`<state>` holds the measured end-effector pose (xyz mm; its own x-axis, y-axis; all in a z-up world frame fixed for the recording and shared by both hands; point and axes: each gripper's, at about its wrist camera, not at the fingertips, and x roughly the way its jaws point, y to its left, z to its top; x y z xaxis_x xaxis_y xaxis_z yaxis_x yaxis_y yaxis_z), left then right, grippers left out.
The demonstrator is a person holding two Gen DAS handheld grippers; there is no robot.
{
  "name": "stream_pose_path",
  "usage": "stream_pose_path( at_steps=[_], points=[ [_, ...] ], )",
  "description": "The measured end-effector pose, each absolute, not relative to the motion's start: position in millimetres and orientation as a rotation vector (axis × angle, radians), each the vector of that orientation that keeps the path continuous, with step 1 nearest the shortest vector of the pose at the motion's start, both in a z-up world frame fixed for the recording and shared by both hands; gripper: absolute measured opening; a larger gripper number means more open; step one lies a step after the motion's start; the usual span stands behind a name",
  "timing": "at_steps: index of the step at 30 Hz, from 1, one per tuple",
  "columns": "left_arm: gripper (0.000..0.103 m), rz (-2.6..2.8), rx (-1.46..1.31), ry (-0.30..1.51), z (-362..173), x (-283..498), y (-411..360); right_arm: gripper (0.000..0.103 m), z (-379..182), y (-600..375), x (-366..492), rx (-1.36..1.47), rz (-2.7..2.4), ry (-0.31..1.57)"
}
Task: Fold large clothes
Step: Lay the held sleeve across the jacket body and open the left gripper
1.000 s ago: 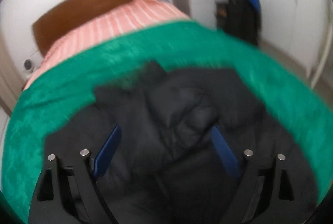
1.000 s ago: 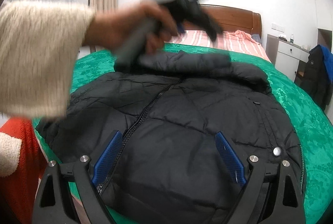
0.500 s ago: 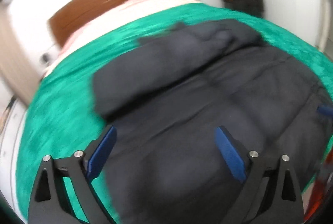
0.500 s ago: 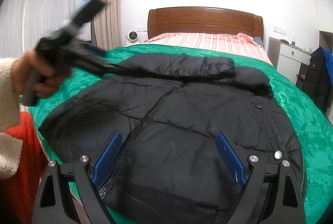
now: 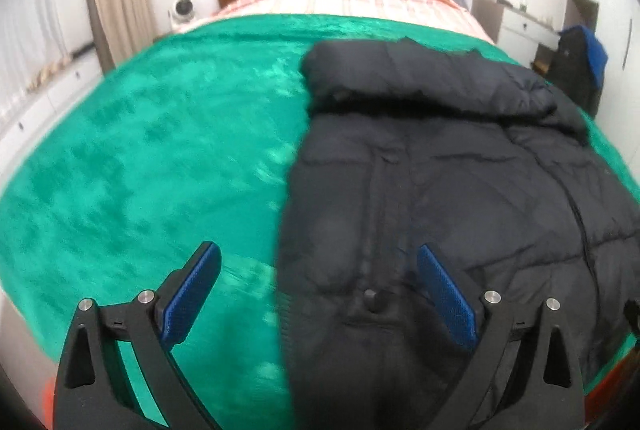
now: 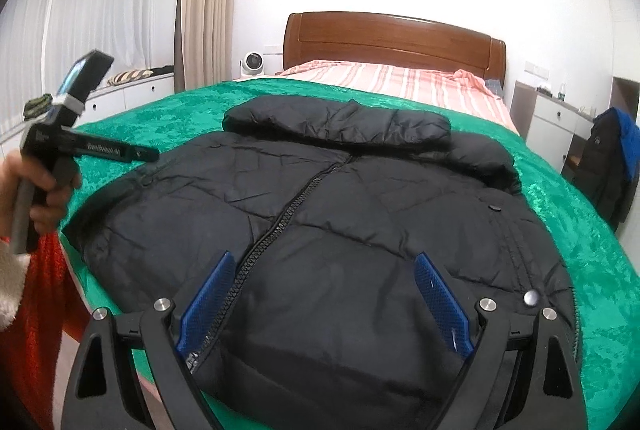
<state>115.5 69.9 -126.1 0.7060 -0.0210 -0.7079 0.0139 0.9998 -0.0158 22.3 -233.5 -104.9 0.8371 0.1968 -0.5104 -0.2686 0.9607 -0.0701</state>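
Observation:
A black puffer jacket [image 6: 340,222] lies front up on the green bedspread [image 6: 168,110], zipper closed, with a sleeve folded across its top near the collar. It also shows in the left wrist view [image 5: 440,170]. My right gripper [image 6: 324,294] is open and empty, hovering over the jacket's lower hem. My left gripper [image 5: 316,290] is open and empty above the jacket's left edge; it also appears held in a hand at the left of the right wrist view [image 6: 86,150].
The green bedspread [image 5: 140,150] covers the near part of a bed with striped pink sheets [image 6: 400,78] and a wooden headboard [image 6: 392,38]. A dark coat [image 6: 608,166] hangs by a white nightstand [image 6: 552,126] at the right. A red cloth [image 6: 40,310] hangs at the left.
My left gripper has pulled back from over the collar to the jacket's left side, empty. The sleeve now rests folded across the top. My right gripper has stayed put.

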Motion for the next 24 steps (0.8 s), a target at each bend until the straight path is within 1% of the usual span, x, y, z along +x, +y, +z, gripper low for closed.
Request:
stream_pose_path(
  at_steps=[2,4,9,17,20,24],
  points=[
    [0.099,-0.012,-0.01,0.836,-148,118,66,0.09,-108,-234,24,-0.143,0.242,0.536],
    [0.101,-0.013,-0.034,0.826,-160,115,69,0.09,-110,-235,26,-0.138,0.243,0.55],
    [0.103,-0.041,-0.124,0.83,-166,114,83,0.09,-117,-231,31,-0.141,0.259,0.574],
    [0.103,-0.03,-0.107,0.807,-171,116,78,0.09,-120,-228,33,-0.142,0.267,0.587],
    [0.102,-0.017,-0.108,0.846,-159,115,79,0.09,-120,-229,34,-0.134,0.259,0.589],
    [0.102,0.018,-0.203,0.742,-116,125,117,0.09,-119,-233,33,-0.126,0.248,0.582]
  ],
)
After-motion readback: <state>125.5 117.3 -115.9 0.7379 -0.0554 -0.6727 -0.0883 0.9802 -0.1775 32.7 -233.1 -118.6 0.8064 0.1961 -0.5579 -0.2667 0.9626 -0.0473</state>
